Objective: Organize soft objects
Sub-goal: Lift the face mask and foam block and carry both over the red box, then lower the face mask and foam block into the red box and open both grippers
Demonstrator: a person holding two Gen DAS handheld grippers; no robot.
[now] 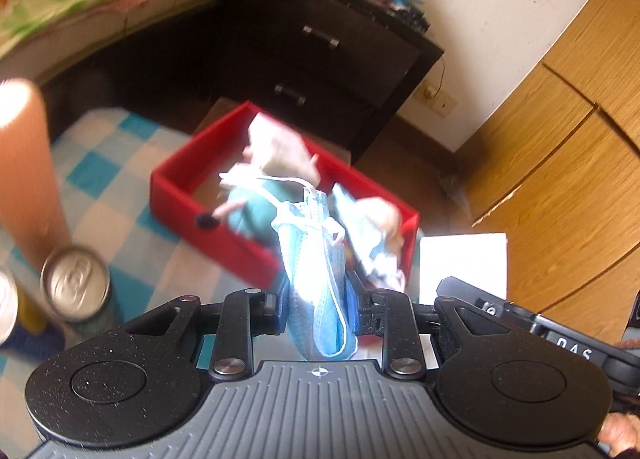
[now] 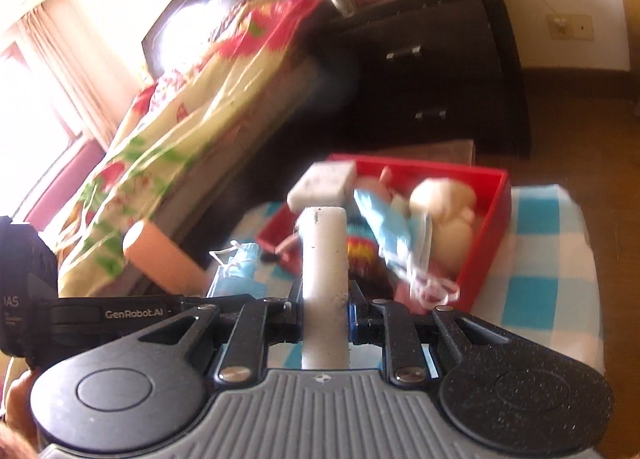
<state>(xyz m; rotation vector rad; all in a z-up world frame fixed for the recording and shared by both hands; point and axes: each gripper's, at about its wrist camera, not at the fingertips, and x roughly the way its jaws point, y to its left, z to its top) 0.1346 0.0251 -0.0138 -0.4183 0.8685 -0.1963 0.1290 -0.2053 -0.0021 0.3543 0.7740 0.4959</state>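
My left gripper [image 1: 317, 301] is shut on a blue face mask [image 1: 316, 259] with white ear loops, held upright in front of the red box [image 1: 180, 187]. The box holds soft toys, a white cloth [image 1: 280, 151] and other blue fabric. My right gripper [image 2: 325, 305] is shut on a white folded sponge-like strip [image 2: 323, 259], whose upper end bends over the box's near left corner. The red box [image 2: 494, 219] also shows in the right wrist view with a cream plush toy [image 2: 444, 211] and a blue mask [image 2: 384, 227] inside. The left gripper and its mask [image 2: 240, 263] show at left there.
A blue-and-white checked cloth [image 1: 116, 163] covers the surface. An orange cylinder [image 1: 24, 163] and a metal can [image 1: 76, 283] stand at left. A white paper [image 1: 464, 263] lies right of the box. A dark drawer chest [image 1: 332, 59], a bed [image 2: 180, 119] and wooden cabinets [image 1: 560, 159] surround.
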